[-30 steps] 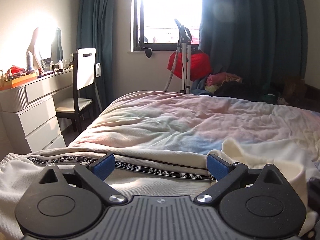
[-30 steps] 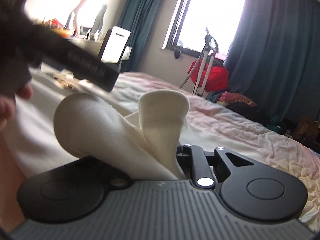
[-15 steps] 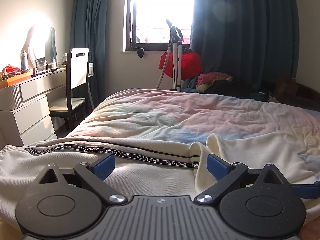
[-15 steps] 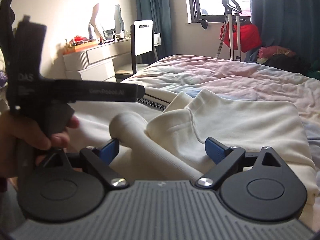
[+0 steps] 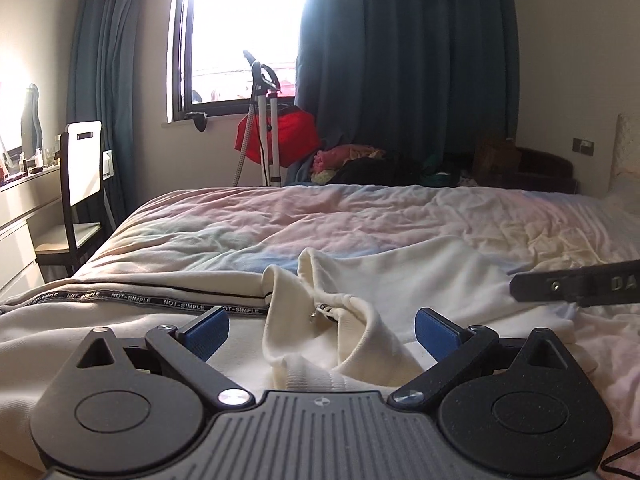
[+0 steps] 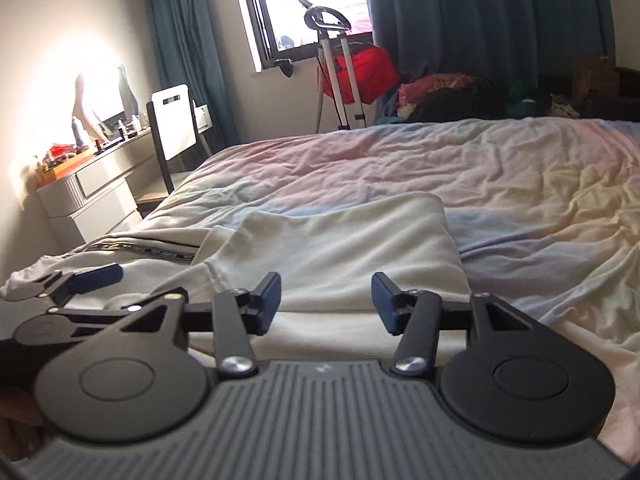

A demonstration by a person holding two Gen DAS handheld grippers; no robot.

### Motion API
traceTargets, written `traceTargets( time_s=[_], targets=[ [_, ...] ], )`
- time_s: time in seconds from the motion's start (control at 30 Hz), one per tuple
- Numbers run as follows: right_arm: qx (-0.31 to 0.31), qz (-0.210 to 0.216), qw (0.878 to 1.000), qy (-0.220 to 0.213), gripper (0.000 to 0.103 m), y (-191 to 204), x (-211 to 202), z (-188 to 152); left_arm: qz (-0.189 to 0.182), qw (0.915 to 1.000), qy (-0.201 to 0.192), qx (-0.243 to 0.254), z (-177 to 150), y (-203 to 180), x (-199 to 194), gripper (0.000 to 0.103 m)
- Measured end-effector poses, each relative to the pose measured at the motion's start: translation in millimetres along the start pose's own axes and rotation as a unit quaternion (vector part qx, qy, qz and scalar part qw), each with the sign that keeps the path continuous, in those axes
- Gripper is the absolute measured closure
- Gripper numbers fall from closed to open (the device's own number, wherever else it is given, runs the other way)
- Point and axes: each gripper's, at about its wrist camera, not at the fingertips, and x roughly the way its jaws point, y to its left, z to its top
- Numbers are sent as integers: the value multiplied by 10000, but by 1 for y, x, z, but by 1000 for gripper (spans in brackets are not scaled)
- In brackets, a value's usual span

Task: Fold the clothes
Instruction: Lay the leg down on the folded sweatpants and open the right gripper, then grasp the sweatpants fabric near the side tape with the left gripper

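Released now, the cream garment (image 6: 352, 256) lies folded on the bed (image 6: 520, 184); right gripper (image 6: 326, 300) jaws have just been closing, nothing between. Left gripper (image 5: 322, 330) gapes wide over the collar.

Each hand-held gripper, left gripper (image 5: 322, 330) and right gripper (image 6: 326, 300), has a ribbed grey body, two round black discs at its sides, silver pivot screws on black angled arms, and blue pads (image 5: 208, 330) facing inward at the fingertips.
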Motion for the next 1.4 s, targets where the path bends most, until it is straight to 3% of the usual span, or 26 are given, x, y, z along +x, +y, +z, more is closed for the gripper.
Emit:
traceTargets(
  time_s=[0.1, 0.2, 0.43, 0.6, 0.83, 0.9, 1.0, 1.1, 1.13, 1.17, 1.23, 1.4],
  targets=[
    [33, -302, 9982, 518, 61, -9, 28, -10, -184, 9998, -103, 25, 1, -5, -3, 5],
    [213, -316, 9962, 787, 63, -17, 45, -17, -521, 9986, 1, -29, -2, -8, 0, 16],
    [403, -249, 9962, 728, 62, -18, 37, -14, -833, 9964, 182, 12, -8, -13, 9, 34],
    [587, -162, 9956, 717, 61, -20, 32, -14, -845, 9929, 818, 198, -17, -17, 27, 34],
    [512, -202, 9959, 721, 61, -18, 33, -15, -1131, 9857, 1086, -615, -18, 4, 38, 36],
    [534, -197, 9958, 717, 61, -19, 33, -15, -1142, 9856, 1065, -645, -17, 6, 38, 39],
    [556, -195, 9957, 713, 61, -19, 33, -15, -1182, 9865, 976, -581, -15, 7, 37, 47],
    [577, -185, 9956, 713, 61, -20, 34, -15, -1158, 9871, 927, -600, -15, 6, 37, 61],
    [584, -180, 9956, 713, 61, -20, 34, -15, -1143, 9874, 919, -595, -15, 6, 36, 67],
    [592, -175, 9955, 714, 61, -21, 34, -15, -1097, 9879, 922, -588, -15, 7, 35, 80],
    [607, -165, 9955, 715, 61, -21, 35, -15, -1011, 9877, 1024, -618, -11, 10, 32, 92],
    [645, -139, 9952, 719, 63, -23, 36, -15, -1138, 9761, 1406, -1209, -2, 24, 21, 94]
  ],
)
